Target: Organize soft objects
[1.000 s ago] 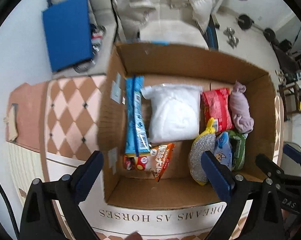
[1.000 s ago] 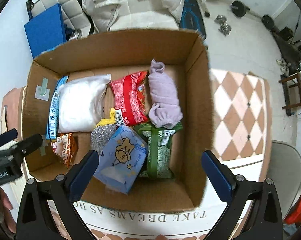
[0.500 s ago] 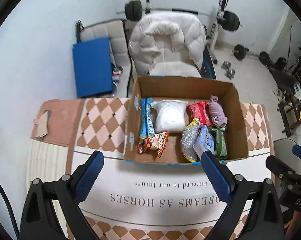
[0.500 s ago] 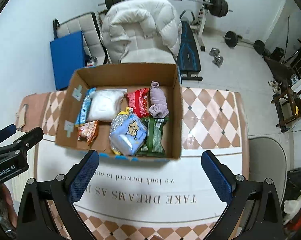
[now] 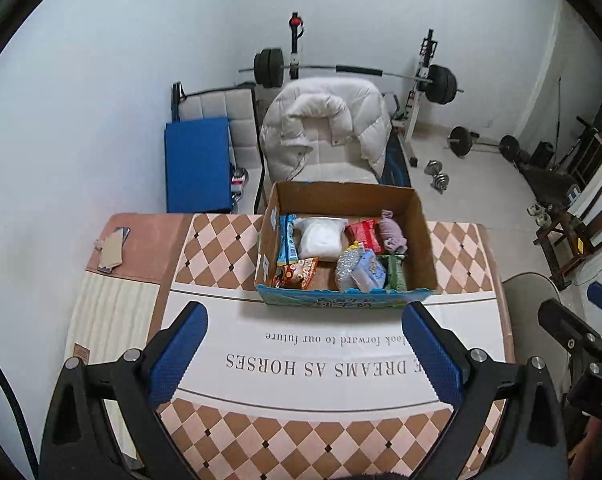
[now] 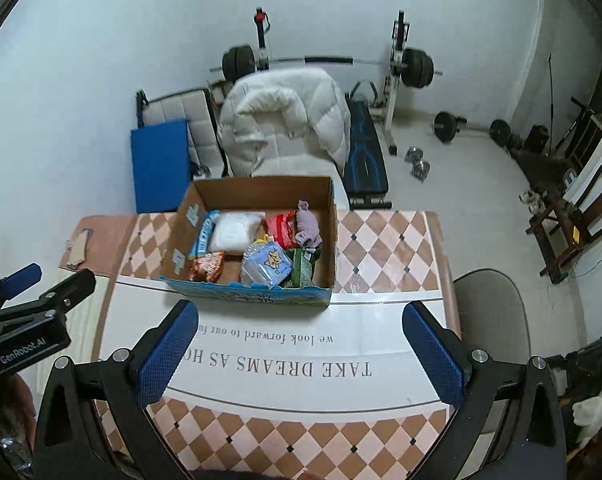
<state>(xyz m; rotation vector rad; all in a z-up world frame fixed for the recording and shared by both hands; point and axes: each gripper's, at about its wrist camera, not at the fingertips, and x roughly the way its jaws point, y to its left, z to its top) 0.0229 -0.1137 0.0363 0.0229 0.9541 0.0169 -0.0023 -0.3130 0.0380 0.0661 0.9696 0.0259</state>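
A cardboard box (image 5: 423,240) (image 6: 181,236) stands on the table's far half and holds several soft items. Among them are a white bag (image 5: 321,238) (image 6: 235,230), a red packet (image 5: 365,234) (image 6: 281,230), a lilac cloth (image 5: 393,234) (image 6: 307,226), a light blue pack (image 5: 369,274) (image 6: 269,266), a green packet (image 5: 395,276) (image 6: 301,272) and a long blue wrapper (image 5: 287,240) (image 6: 203,236). My left gripper (image 5: 305,354) hangs open and empty, well short of the box. Beside it my right gripper (image 6: 301,354) is open and empty too.
The table (image 5: 221,248) (image 6: 385,240) has a checkered top with a printed white cloth (image 5: 333,364) (image 6: 301,360). Cardboard scraps (image 5: 111,250) lie at its far left corner. Behind stand a chair with a white puffy jacket (image 5: 325,124), a blue pad (image 5: 197,164) and a barbell rack (image 5: 353,70). A grey chair (image 6: 489,312) is at right.
Both grippers have pulled up and back from right over the box. The box now looks small at mid table. Nothing in it has shifted.
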